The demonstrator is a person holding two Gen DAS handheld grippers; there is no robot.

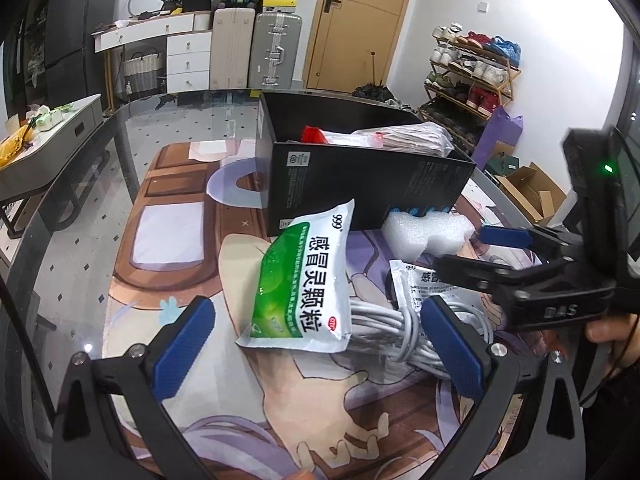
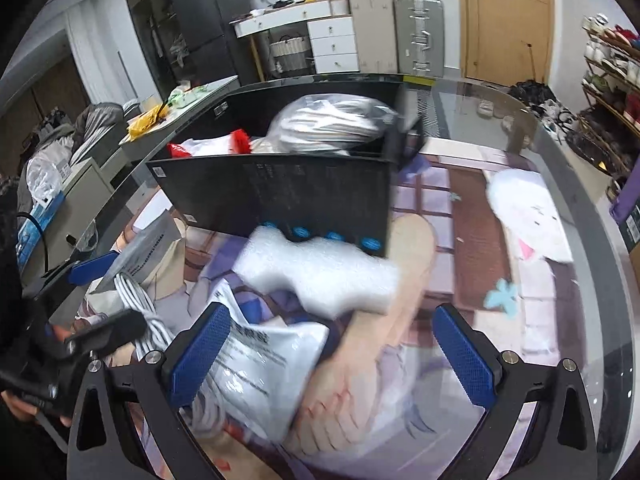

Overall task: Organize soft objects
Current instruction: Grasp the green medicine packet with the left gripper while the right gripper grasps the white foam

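Your room is evenly and brightly lit, with soft shadows. The glass table throws pale glare along its rim. Your left view is sharp; your right view smears, blurring the foam. Both bend and darken at the edges.

— What stands around the wooden door?

— Left of it, two upright suitcases, then a white drawer unit with a wicker basket beside it.

— And to the door's right?

— A shoe rack full of shoes; nearer, an open cardboard box on the floor.
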